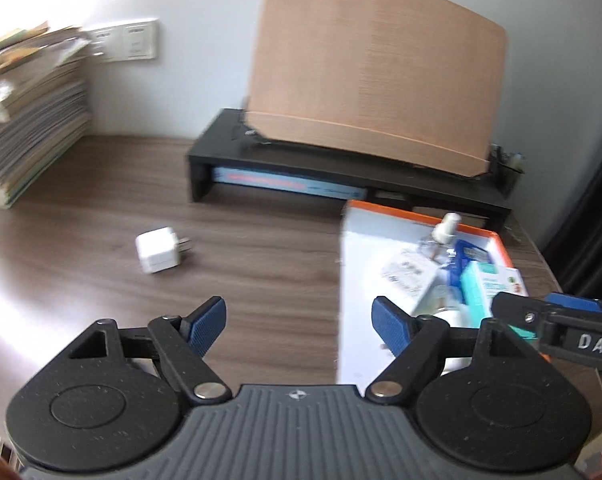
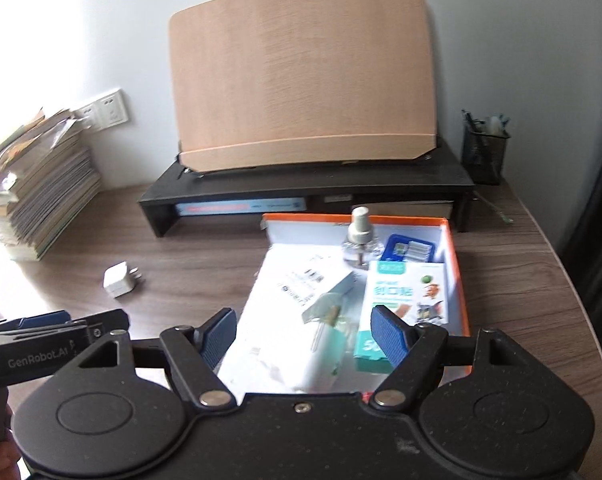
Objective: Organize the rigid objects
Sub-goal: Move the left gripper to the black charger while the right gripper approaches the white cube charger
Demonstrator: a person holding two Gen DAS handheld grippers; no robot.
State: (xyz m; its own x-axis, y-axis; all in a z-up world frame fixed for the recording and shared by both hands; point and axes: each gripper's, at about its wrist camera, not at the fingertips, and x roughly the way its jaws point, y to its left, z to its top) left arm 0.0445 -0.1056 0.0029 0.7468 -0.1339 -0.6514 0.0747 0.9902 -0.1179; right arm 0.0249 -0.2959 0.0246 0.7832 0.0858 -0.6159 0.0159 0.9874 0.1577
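Apparently sorted already, most items fill the orange-rimmed cardboard box point(image 2: 457, 280); both the left gripper point(image 1: 299, 326) and right gripper point(image 2: 303, 334) gape, empty, while the white cube charger point(image 1: 157, 254) probably awaits collection.

- A black monitor riser point(image 2: 301, 188) stands on the wooden desk point(image 2: 189, 264) against the white wall point(image 2: 501, 40).
- A wooden board point(image 2: 301, 76) leans upright on the riser.
- A book point(image 2: 237, 207) lies under the riser.
- A mesh pen holder point(image 2: 484, 152) sits just right of the riser.
- A paper stack point(image 2: 33, 192) is left of the riser, with wall sockets point(image 2: 103, 114) above it.
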